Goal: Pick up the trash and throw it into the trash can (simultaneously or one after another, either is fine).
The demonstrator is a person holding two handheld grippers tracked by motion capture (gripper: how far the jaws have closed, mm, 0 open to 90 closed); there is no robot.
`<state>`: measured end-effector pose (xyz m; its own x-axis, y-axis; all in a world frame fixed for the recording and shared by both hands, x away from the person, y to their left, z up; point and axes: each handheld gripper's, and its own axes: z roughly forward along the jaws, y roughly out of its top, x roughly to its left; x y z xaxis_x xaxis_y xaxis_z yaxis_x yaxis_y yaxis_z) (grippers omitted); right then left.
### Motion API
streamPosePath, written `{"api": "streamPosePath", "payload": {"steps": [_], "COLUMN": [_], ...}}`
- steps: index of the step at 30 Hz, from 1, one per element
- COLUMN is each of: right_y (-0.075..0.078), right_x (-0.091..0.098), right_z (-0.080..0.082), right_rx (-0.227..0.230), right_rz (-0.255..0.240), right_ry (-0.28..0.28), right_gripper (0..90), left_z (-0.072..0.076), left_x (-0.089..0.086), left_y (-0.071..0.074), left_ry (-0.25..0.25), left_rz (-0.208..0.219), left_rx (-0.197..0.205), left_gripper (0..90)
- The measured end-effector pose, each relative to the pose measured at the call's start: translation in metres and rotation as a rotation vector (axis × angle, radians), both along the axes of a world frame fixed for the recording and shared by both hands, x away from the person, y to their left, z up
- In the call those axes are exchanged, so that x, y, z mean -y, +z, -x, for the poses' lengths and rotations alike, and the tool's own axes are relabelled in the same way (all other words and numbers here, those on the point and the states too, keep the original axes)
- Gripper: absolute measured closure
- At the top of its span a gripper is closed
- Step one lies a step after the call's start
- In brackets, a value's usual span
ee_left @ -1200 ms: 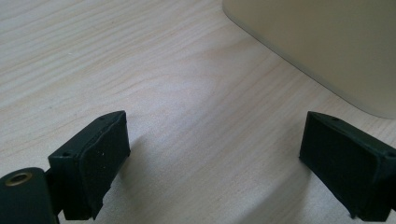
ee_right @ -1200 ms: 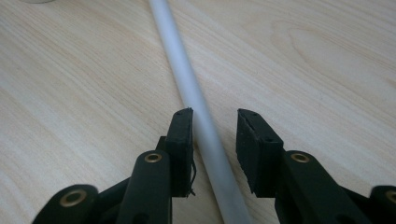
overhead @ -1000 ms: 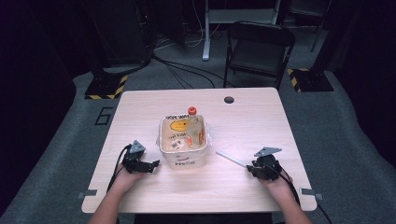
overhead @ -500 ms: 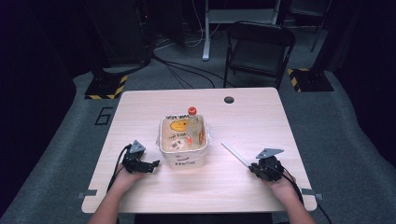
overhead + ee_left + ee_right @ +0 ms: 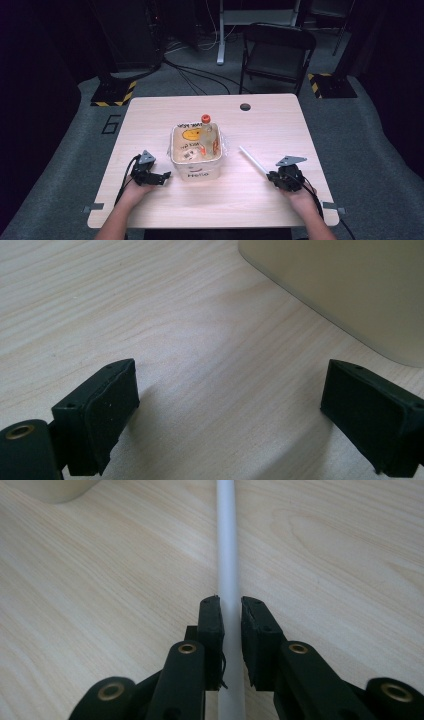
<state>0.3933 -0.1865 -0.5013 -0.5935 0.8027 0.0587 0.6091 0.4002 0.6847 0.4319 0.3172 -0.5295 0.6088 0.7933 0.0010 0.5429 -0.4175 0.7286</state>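
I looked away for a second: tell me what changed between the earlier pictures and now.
The right gripper has closed its jaws on the white rod; they stood apart around it before. The rod's far end now points up the table toward the tub's right side, slightly shifted. The left gripper stays open beside the plastic tub, and the tub with its orange-capped bottle has not moved.

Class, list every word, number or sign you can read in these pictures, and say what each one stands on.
"Hello": front wall of the white tub.
"6": grey floor left of the table.
Smiley face with dark writing around it, in the tub: too small to read.
Small label in the tub: blurred.
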Motion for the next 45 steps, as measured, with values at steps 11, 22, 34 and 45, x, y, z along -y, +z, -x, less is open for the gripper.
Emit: {"api": "streamPosePath", "payload": {"steps": [11, 22, 34, 45], "right_y": [0.012, 0.025, 0.052, 0.078], "right_x": [-0.007, -0.011, -0.006, -0.007], "right_z": [0.004, 0.009, 0.010, 0.012], "right_rx": [-0.002, -0.003, 0.009, 0.013], "right_rz": [-0.058, -0.086, -0.119, -0.114], "right_ry": [0.015, 0.039, 0.061, 0.103], "right_gripper": [79.0, 79.1, 79.1, 79.1], "left_z": [0.000, 0.000, 0.000, 0.000], "left_x": [0.000, 0.000, 0.000, 0.000], "left_y": [0.000, 0.000, 0.000, 0.000], "left_ry": [0.000, 0.000, 0.000, 0.001], "left_rz": [0.001, 0.001, 0.000, 0.001], "left_rx": [0.000, 0.000, 0.000, 0.000], "left_gripper": [8.1, 8.1, 8.0, 8.1]}}
